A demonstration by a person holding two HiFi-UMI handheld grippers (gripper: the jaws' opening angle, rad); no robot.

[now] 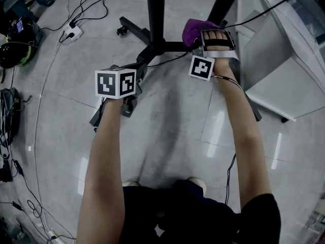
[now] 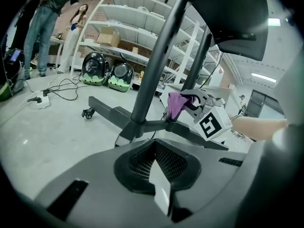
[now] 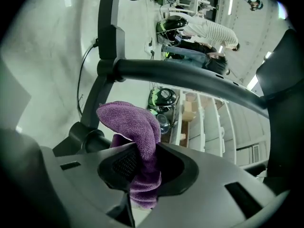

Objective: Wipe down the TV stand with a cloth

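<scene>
The TV stand (image 1: pixel 155 32) is a black pole on splayed black legs on a pale floor. A purple cloth (image 1: pixel 194 29) hangs bunched against one leg just right of the pole, and my right gripper (image 1: pixel 216 37) is shut on it. In the right gripper view the cloth (image 3: pixel 135 122) fills the jaws of the right gripper (image 3: pixel 142 175), just below a black bar of the stand (image 3: pixel 190 82). My left gripper (image 1: pixel 136 67) hovers over the stand's front-left leg. Its jaws (image 2: pixel 156 175) are shut on nothing and face the pole (image 2: pixel 152 65), the cloth (image 2: pixel 176 103) and the right gripper (image 2: pixel 197 101).
A white power strip (image 1: pixel 72 32) and cables lie on the floor at far left, near dark bags (image 1: pixel 15 50). White panels (image 1: pixel 284 60) stand close on the right. A leg ends in a caster (image 2: pixel 86 113). White shelving (image 2: pixel 128 27) and a standing person (image 2: pixel 42 27) are behind.
</scene>
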